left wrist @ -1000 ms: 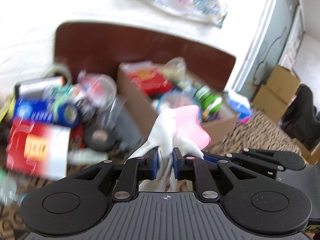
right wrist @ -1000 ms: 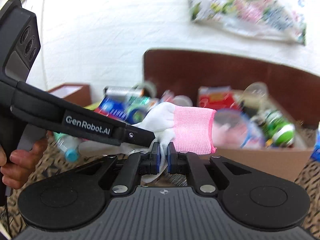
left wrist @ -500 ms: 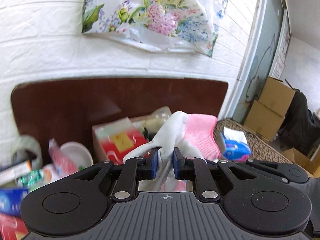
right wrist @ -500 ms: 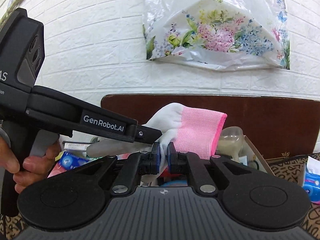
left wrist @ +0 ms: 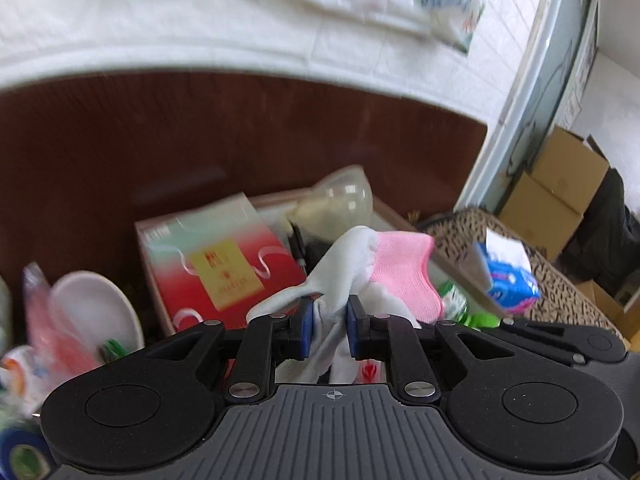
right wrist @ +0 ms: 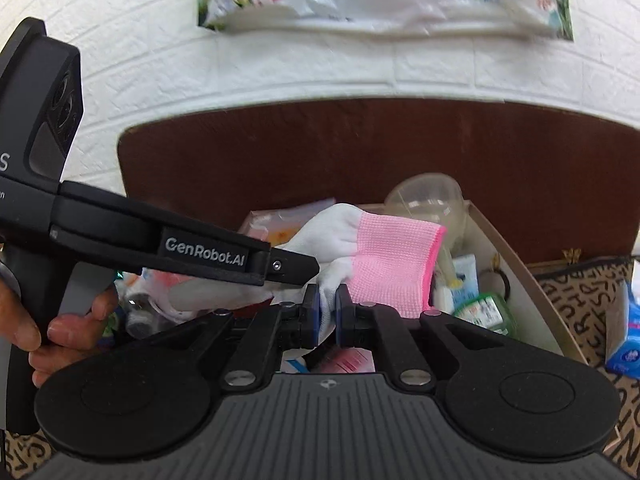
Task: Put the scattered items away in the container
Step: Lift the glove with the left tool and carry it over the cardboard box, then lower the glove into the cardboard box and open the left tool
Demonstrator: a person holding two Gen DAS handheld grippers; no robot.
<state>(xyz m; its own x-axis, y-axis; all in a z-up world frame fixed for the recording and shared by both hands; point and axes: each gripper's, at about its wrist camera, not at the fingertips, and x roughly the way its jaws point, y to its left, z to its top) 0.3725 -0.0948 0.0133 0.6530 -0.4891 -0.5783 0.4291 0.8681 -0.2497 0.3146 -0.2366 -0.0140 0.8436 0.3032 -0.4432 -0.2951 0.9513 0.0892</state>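
Note:
A white glove with a pink cuff (left wrist: 400, 268) hangs above the cardboard box (left wrist: 390, 212), and both grippers grip it. My left gripper (left wrist: 326, 328) is shut on the white finger part. My right gripper (right wrist: 328, 316) is shut on the glove (right wrist: 392, 264) just below the cuff. In the right wrist view the left gripper's black body (right wrist: 240, 256) reaches in from the left and meets the glove. The open box (right wrist: 520, 280) holds a red gift carton (left wrist: 216, 268), a clear plastic cup (right wrist: 432, 200) and green-labelled packets (right wrist: 484, 308).
Loose items stay left of the box: a white bowl (left wrist: 96, 312) and pink packaging (left wrist: 40, 320). A blue tissue pack (left wrist: 508, 280) lies right of it on the leopard-print cloth (right wrist: 580, 292). A brown panel (left wrist: 200, 140) backs the box. A hand (right wrist: 60, 328) holds the left gripper.
Both grippers have carried the glove rightwards, from over the scattered pile to above the box. Their grip on it has stayed the same.

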